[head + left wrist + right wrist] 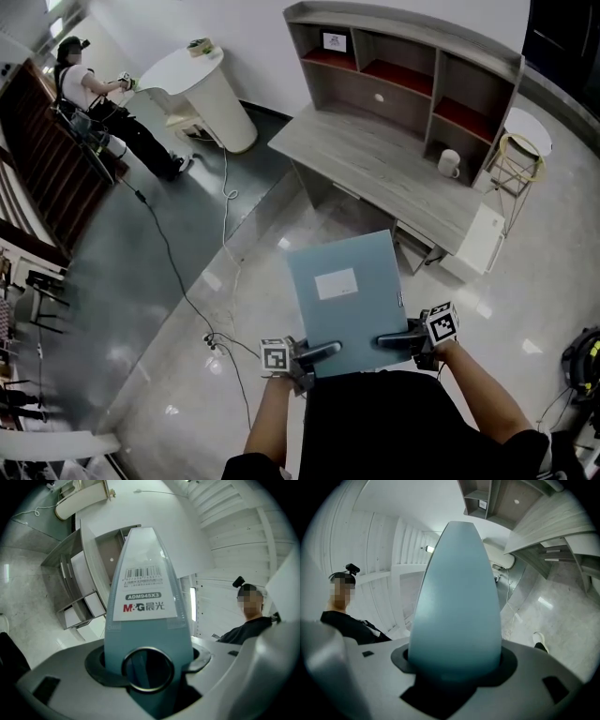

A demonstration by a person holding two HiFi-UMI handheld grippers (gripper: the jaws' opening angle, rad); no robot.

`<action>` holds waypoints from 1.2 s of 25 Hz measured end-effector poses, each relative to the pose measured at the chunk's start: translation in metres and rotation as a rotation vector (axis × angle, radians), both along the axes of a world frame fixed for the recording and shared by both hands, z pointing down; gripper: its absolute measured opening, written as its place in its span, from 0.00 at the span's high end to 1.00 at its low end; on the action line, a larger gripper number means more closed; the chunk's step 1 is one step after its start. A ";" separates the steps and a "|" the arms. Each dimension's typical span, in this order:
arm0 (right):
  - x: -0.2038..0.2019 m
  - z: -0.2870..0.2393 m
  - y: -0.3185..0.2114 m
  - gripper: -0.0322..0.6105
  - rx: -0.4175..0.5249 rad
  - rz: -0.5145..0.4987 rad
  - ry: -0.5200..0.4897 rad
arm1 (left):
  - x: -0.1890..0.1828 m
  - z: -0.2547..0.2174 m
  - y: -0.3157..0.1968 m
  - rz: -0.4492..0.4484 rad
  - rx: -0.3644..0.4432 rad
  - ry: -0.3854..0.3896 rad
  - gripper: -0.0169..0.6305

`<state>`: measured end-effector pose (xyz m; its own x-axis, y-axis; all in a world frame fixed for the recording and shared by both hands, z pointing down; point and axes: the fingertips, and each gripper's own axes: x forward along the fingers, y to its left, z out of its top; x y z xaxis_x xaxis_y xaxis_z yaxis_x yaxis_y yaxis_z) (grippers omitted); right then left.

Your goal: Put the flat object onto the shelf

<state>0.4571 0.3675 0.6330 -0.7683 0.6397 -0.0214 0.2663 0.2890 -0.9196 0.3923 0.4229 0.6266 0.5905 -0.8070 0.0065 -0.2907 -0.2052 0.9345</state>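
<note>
- Grippers are both clamping the near edge of the blue binder (349,295), which is hanging level above the pale floor (281,272) with its cover and white label facing up.
- At the binder's near left corner, the left gripper (317,352) is doing the pinching. In the left gripper view, the left gripper (147,679) is pressing its jaws across the labelled spine of the blue binder (145,573), right at the metal finger ring.
- At the near right corner, the right gripper (396,341) is doing the same. In the right gripper view, the right gripper (454,670) is squeezing its jaws on the two faces of the blue binder (457,597) along a plain edge.
- The far edge of the binder is stopping short of the desk (375,169), and a strip of floor is showing between them.
- The binder's far right corner is coming near the desk's front right end and the white drawer unit (478,239).
- Along the back of the desk the shelf unit (403,70) is standing, with its open compartments facing this way.
- The desk top is lying mostly bare, with only a white mug (450,164) sitting at its right end, by the lower right compartment.
- A cable (178,281) is trailing over the floor to the left, well apart from the binder.
- A round white table (202,84) and another person (94,103) are standing far off at the upper left.
</note>
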 end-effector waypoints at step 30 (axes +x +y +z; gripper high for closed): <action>-0.410 -0.031 -0.078 0.52 -0.066 0.213 0.091 | -0.421 -0.030 -0.088 0.193 -0.053 0.057 0.52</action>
<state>0.0471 0.2897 0.6020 -0.8865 0.4623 0.0178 0.1208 0.2686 -0.9556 -0.0287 0.3352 0.5965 0.7344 -0.6786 0.0078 -0.1968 -0.2020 0.9594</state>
